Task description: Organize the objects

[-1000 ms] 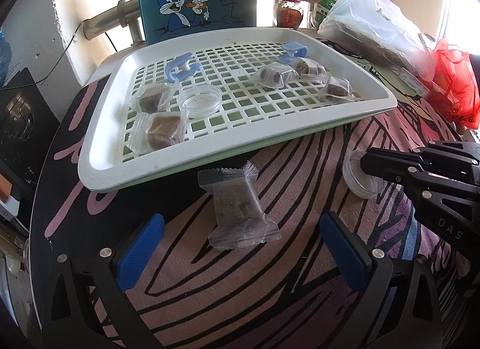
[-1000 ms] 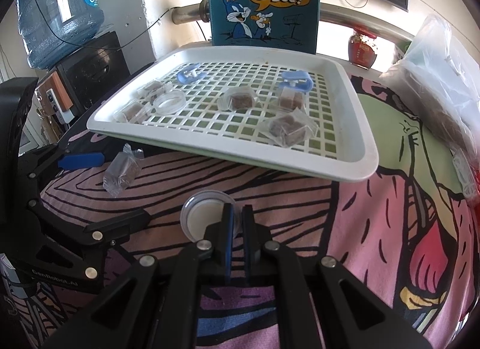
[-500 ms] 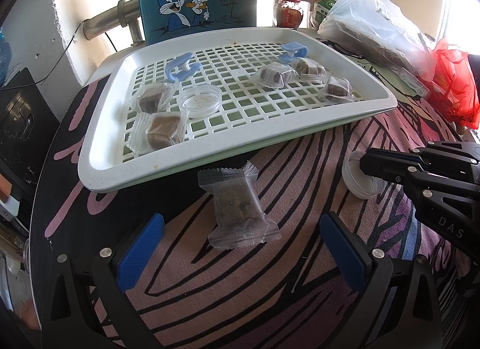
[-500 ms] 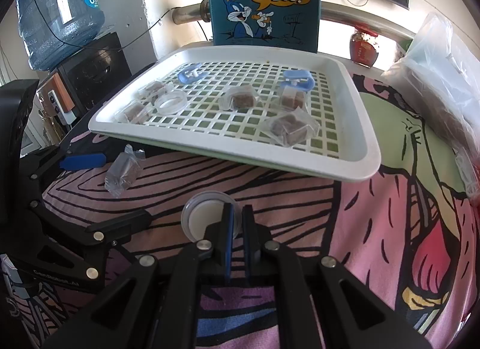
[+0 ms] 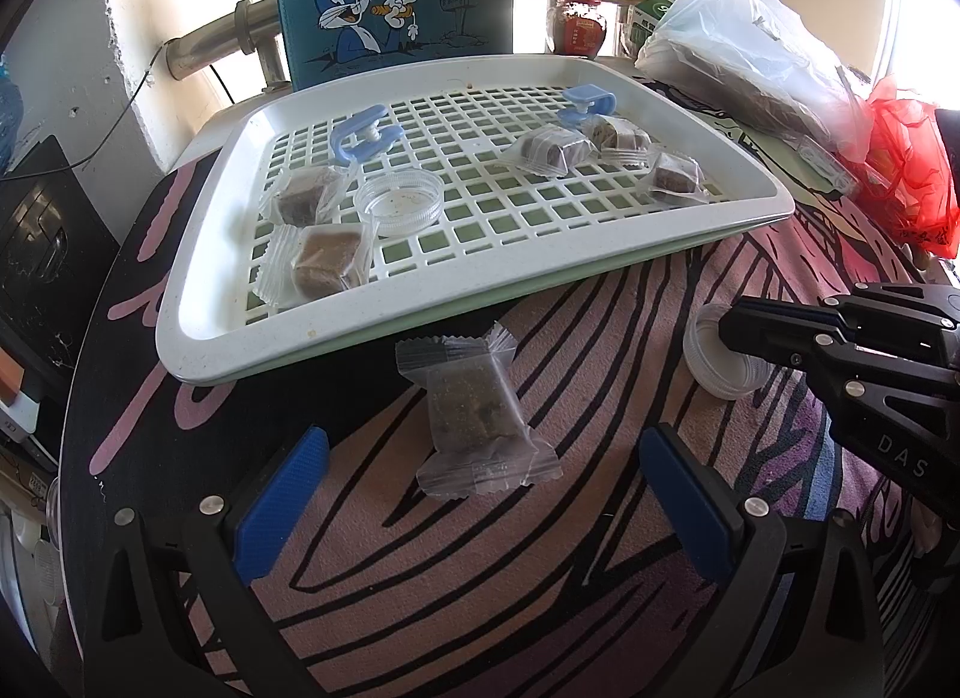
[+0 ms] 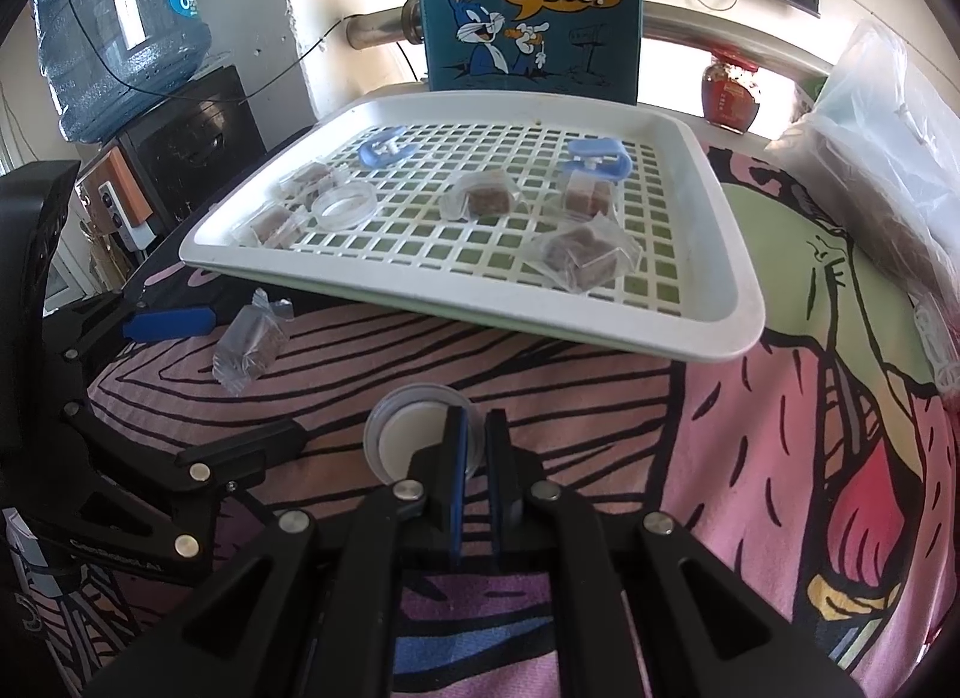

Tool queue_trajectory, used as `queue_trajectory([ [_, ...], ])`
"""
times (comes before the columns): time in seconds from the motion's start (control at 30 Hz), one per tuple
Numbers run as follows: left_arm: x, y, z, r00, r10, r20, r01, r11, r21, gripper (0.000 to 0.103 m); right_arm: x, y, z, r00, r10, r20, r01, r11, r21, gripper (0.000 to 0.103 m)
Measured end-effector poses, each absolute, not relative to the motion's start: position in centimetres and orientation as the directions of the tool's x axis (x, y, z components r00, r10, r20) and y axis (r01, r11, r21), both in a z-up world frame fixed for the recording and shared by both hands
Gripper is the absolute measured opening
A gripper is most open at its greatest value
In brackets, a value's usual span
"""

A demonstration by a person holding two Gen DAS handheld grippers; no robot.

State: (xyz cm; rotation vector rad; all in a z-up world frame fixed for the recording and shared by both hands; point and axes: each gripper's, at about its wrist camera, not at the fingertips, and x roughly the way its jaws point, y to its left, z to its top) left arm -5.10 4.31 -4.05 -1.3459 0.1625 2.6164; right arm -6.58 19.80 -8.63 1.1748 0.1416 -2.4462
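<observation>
Left wrist view: your left gripper [image 5: 480, 503] is spread wide around the wrapped snack [image 5: 477, 407] lying on the bench [image 5: 420, 608] just before the tray [image 5: 420, 308]. It's light and crinkly; pinch the firm block, not the wrapper's ends.

Right wrist view: your right gripper [image 6: 474, 446] is clenched on the rim of the clear lid [image 6: 408, 440], which looks thin and slippery.

Left claw [image 5: 480, 494] black, blue pads; right claw [image 6: 474, 458] alike; silver screws.

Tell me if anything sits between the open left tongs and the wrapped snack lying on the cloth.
Nothing visible does. The wrapped snack lies on the cloth ahead of the open left tongs, roughly centred; the white tray sits beyond it.
</observation>
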Motion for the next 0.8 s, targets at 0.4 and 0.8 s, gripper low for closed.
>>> queue_trajectory([
  [0.4,-5.1,4.29,-4.04,-0.568,0.122,-0.814,-0.222,-0.975,0.009,0.103,-6.52,19.68,-8.62,-0.558,-0.318,-0.766,0.414,-0.907,0.074,0.007],
  [0.8,-5.11,4.24,-4.04,-0.568,0.122,-0.814,-0.222,-0.975,0.009,0.103,-6.51,19.73,-8.62,-0.559,-0.317,-0.766,0.414,-0.907,0.073,0.007],
])
